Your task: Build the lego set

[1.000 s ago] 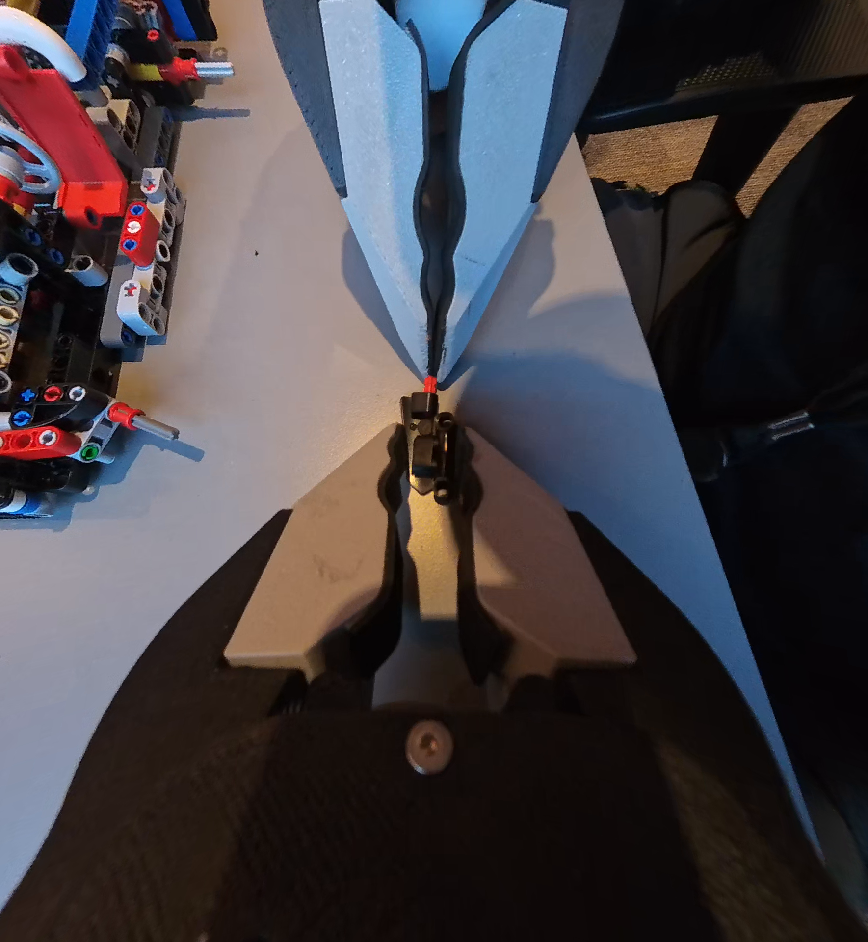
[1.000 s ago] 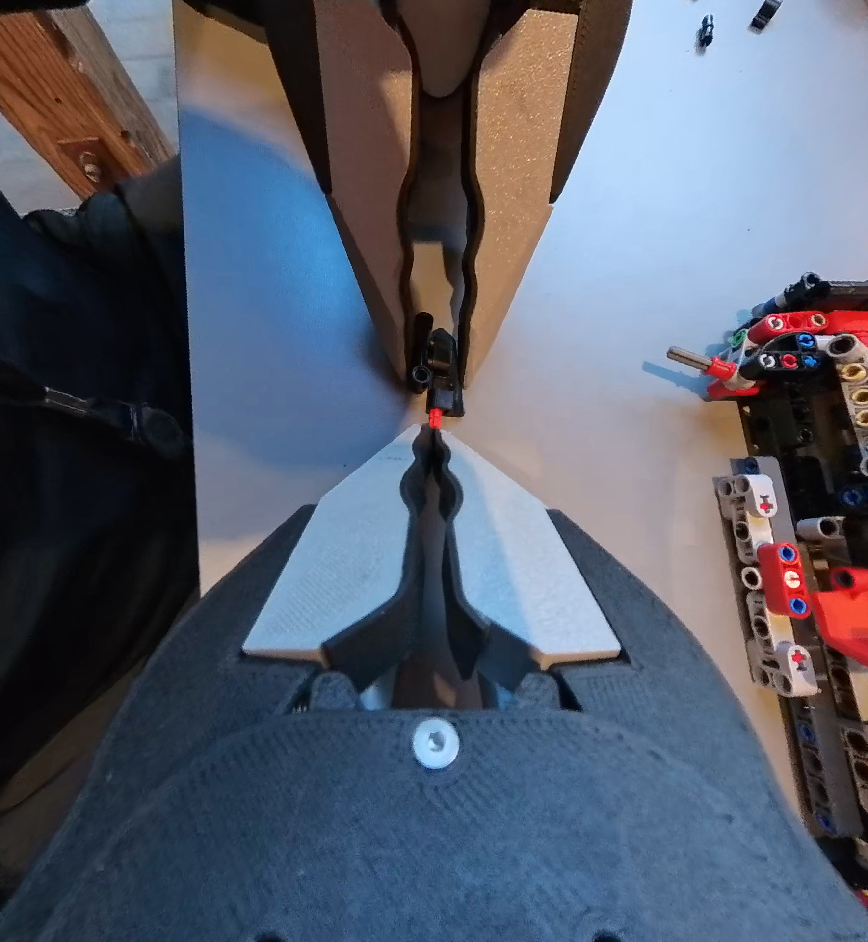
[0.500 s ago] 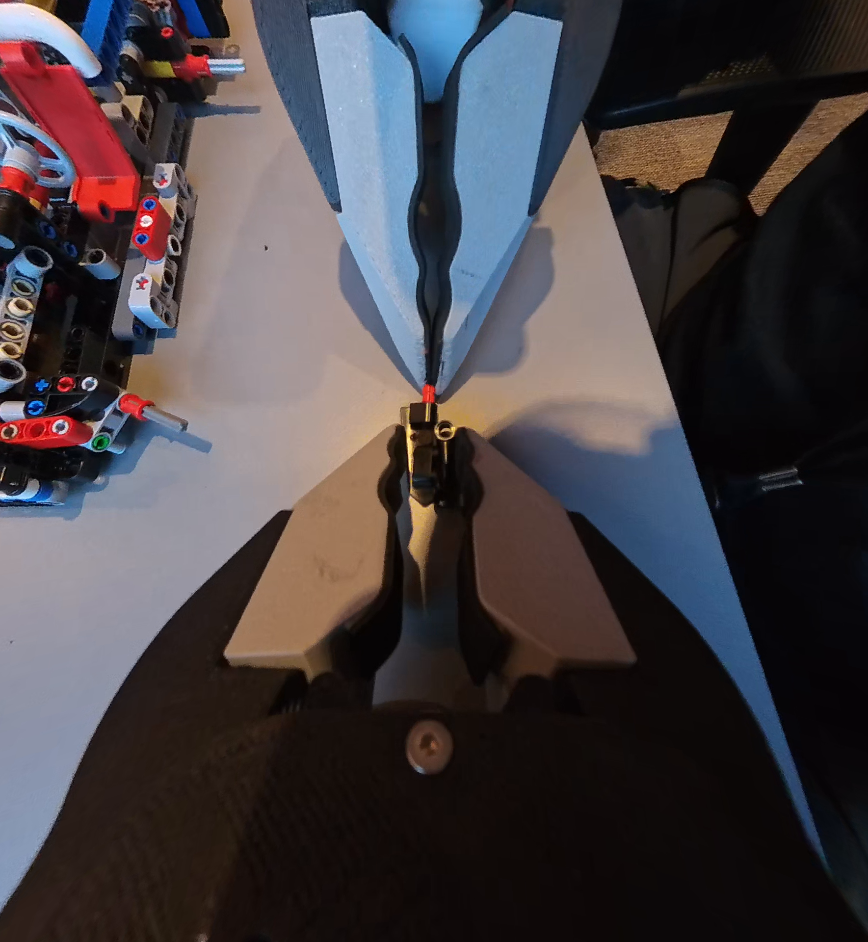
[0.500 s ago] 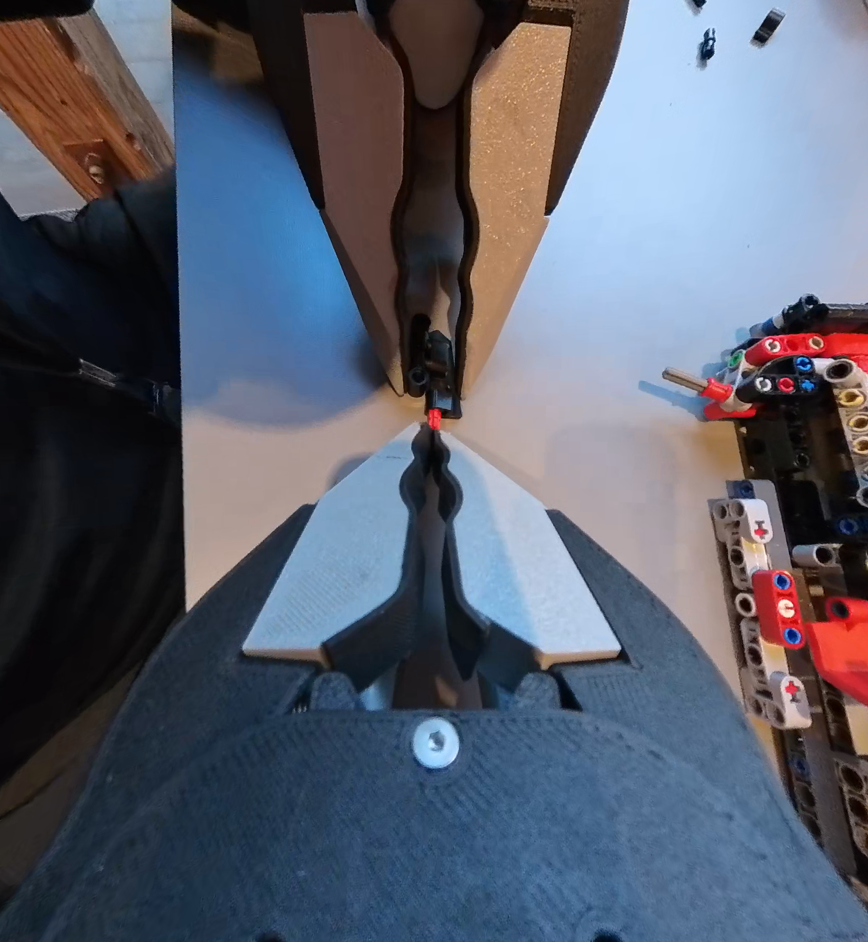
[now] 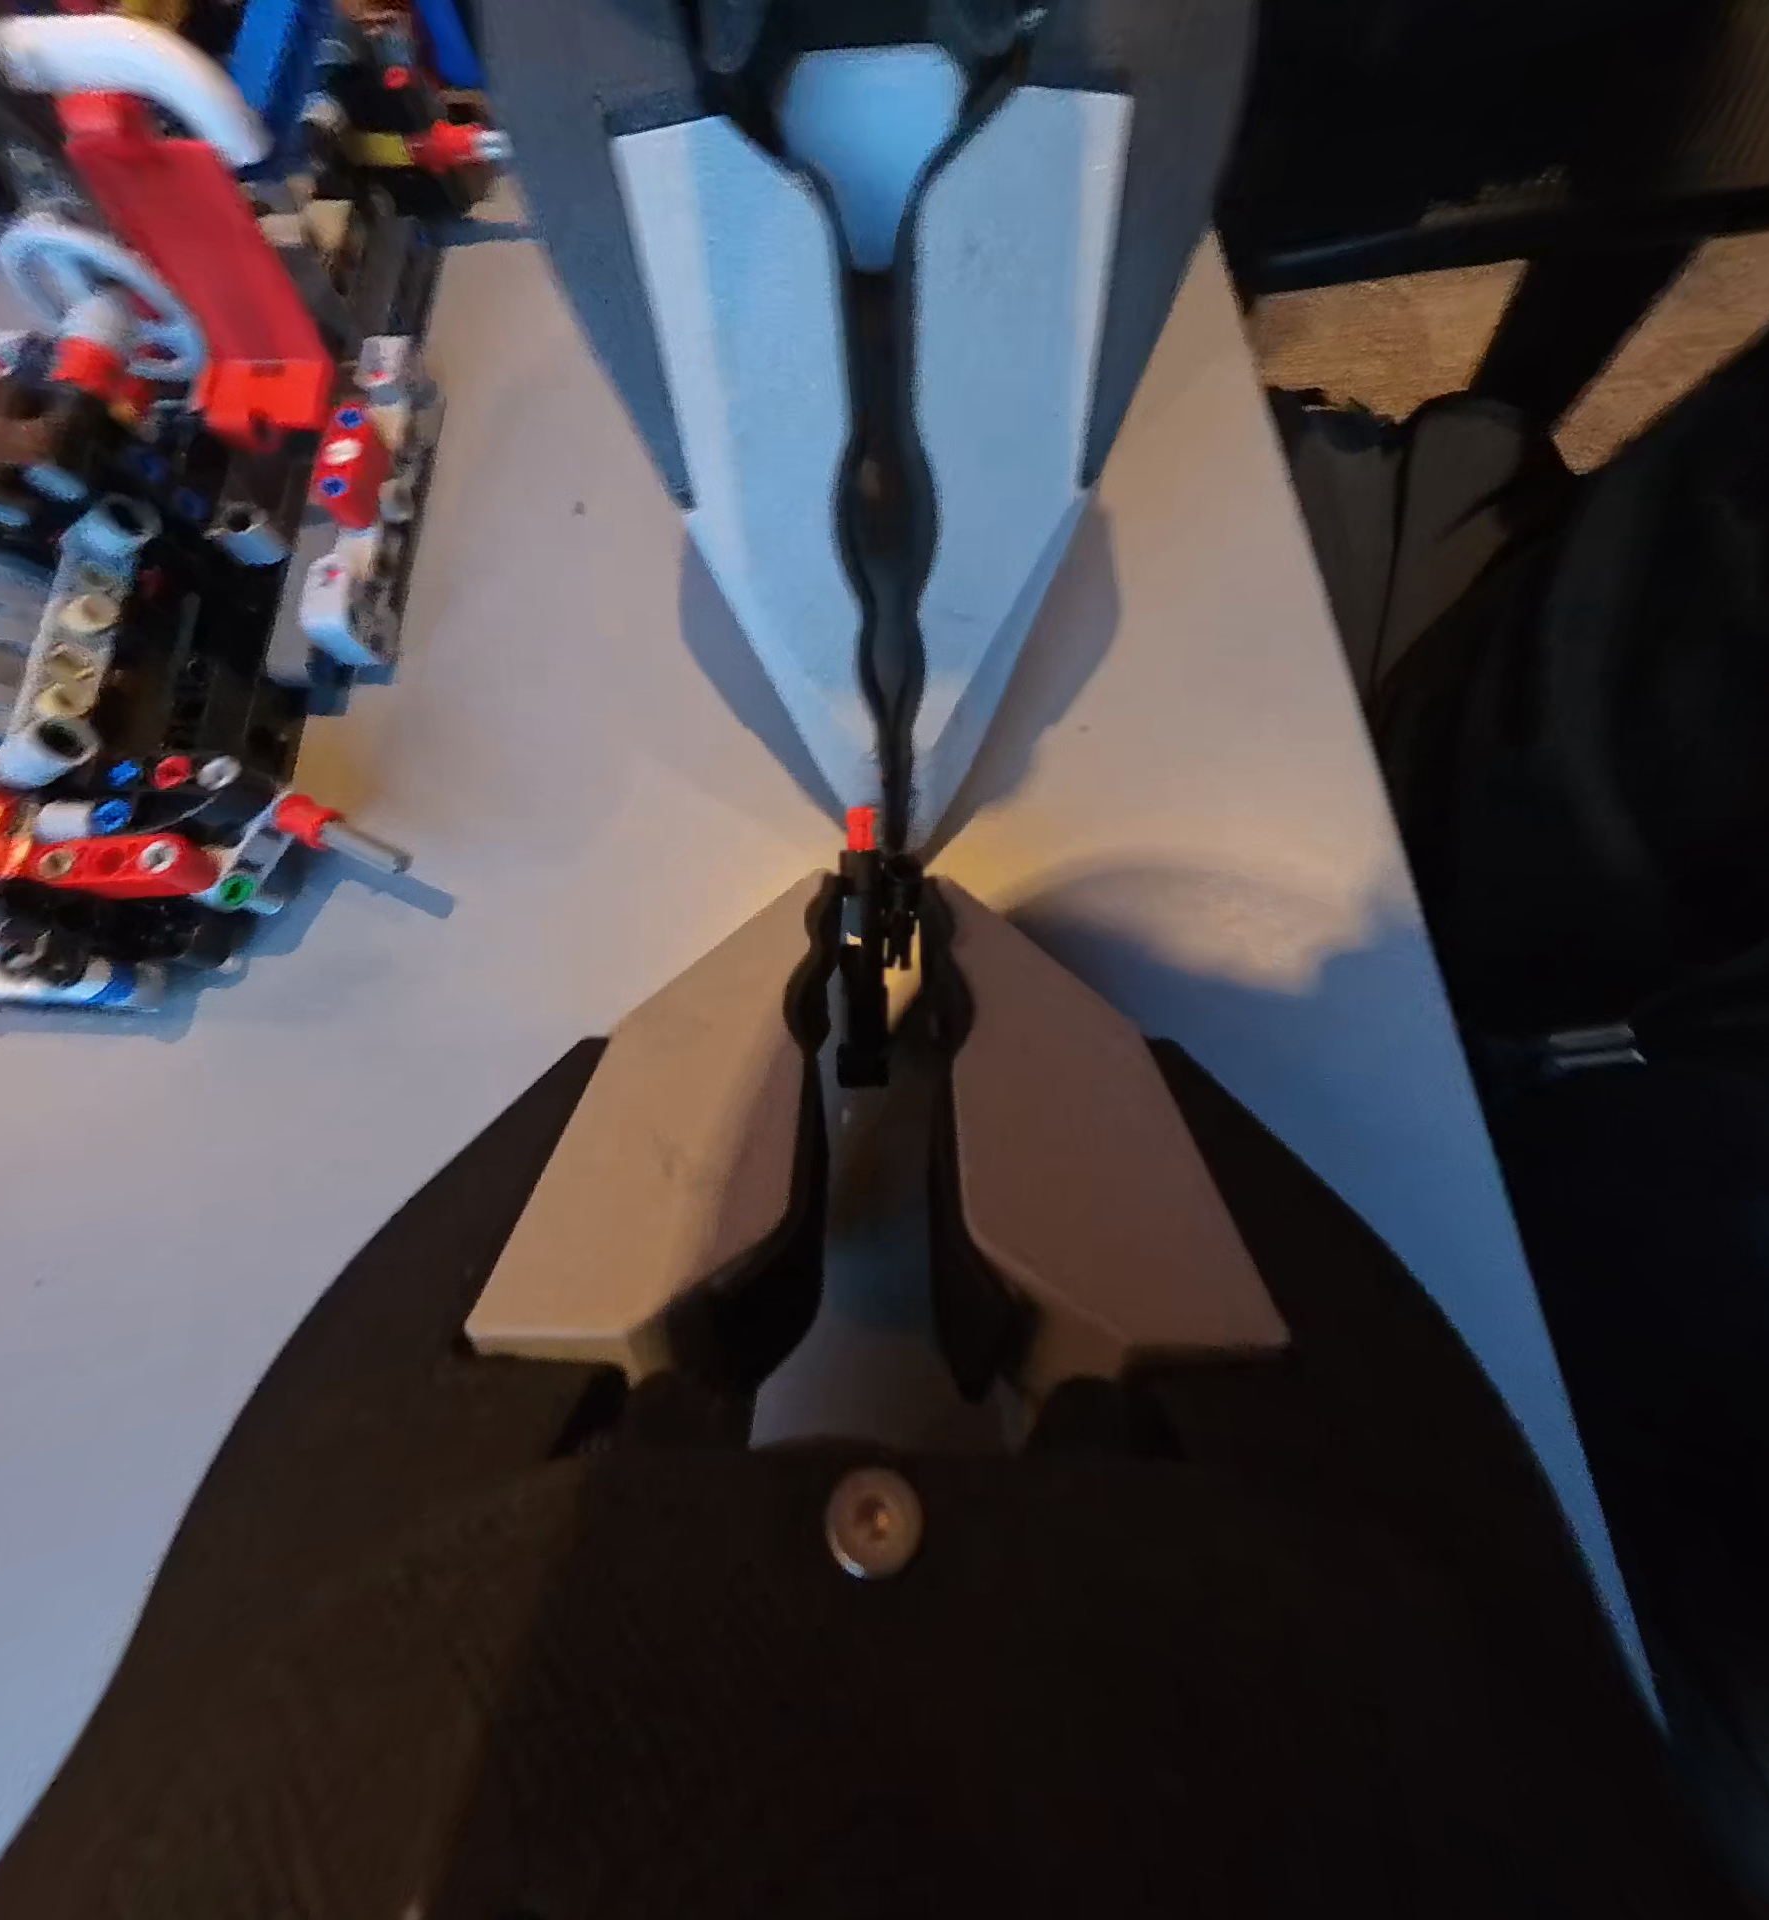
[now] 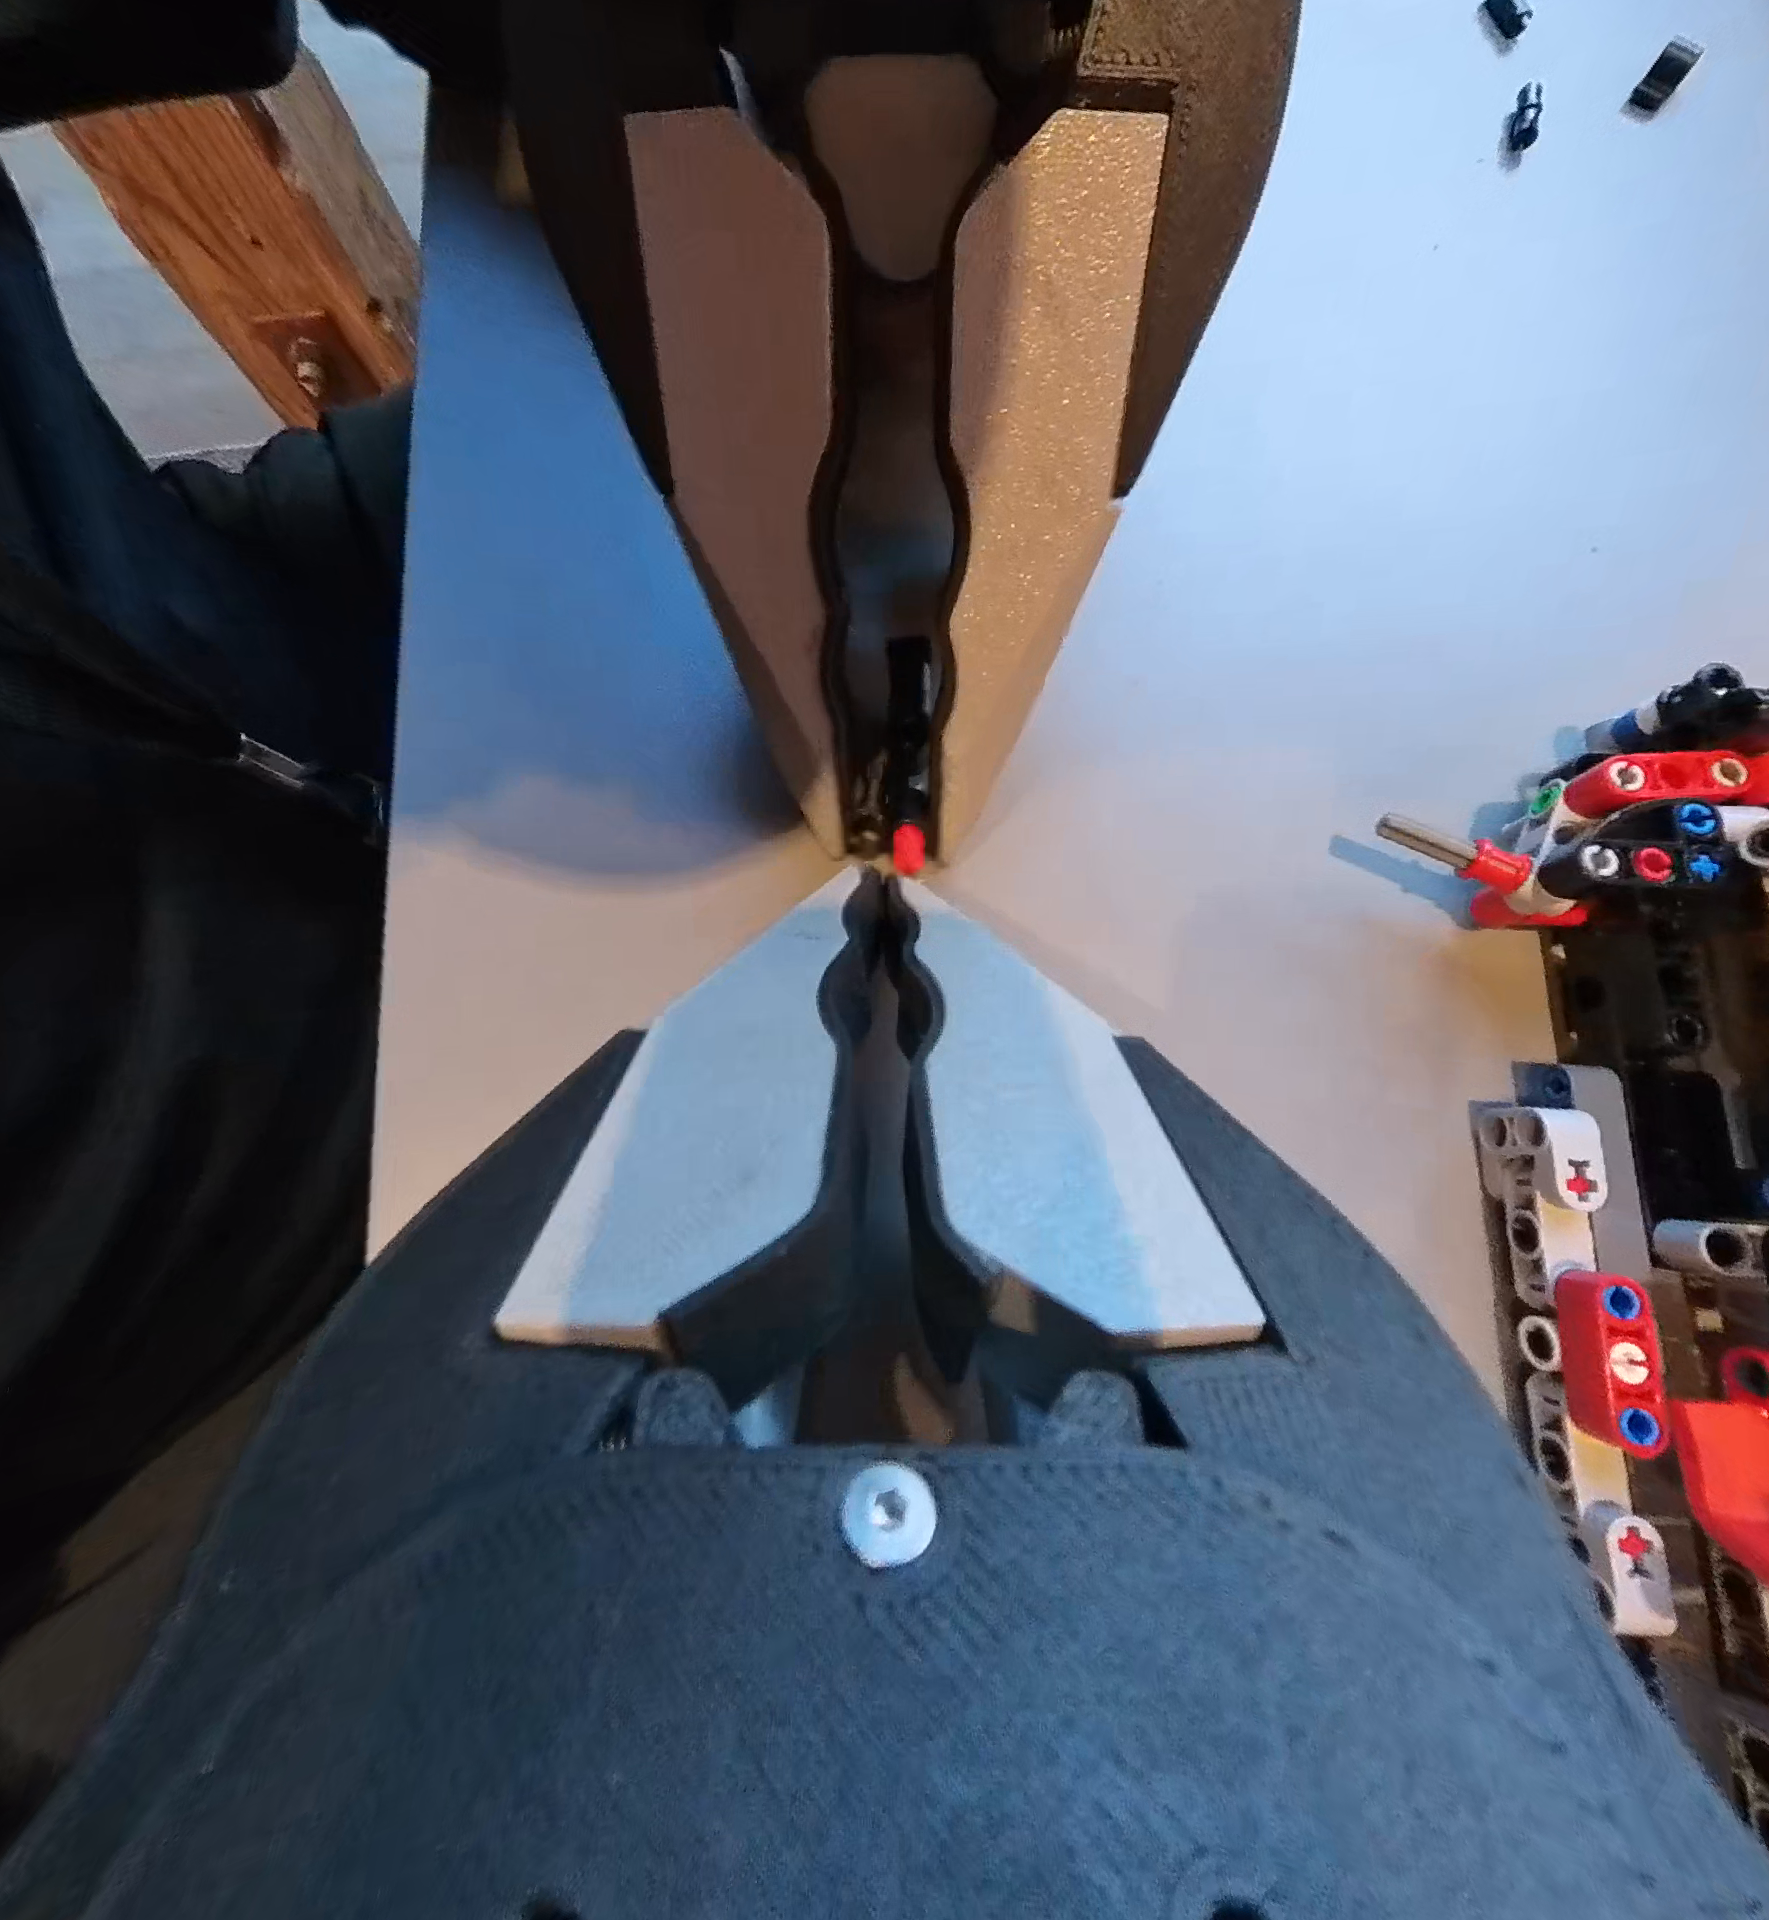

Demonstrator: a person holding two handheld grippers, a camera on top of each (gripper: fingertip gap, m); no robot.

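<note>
My left gripper [image 5: 875, 883] is shut on a small black lego piece [image 5: 864, 966] and holds it a little above the white table [image 5: 599, 727]. A short red pin [image 5: 861, 826] sticks out of the piece's far end. My right gripper [image 5: 892, 805] comes from the opposite side, tip to tip, with its jaws shut. In the right wrist view the right gripper [image 6: 880, 888] meets the left gripper [image 6: 890, 847], the black piece [image 6: 906, 727] lies between the left fingers, and the red pin [image 6: 906, 844] sits just beside the right tips, not between them.
The large part-built lego model [image 5: 132, 623] stands on the table to the left, also in the right wrist view [image 6: 1690, 1039]. Small loose black parts [image 6: 1524, 109] lie farther off. The table edge and a person in dark clothing [image 5: 1638, 935] are close by. Less than 4 cm separates the two grippers' tips.
The grippers pressed closer together. The black piece turned narrower between the left fingers. The red pin, earlier pinched in the right tips, now sits at the black piece's end, off the right tips' seam.
</note>
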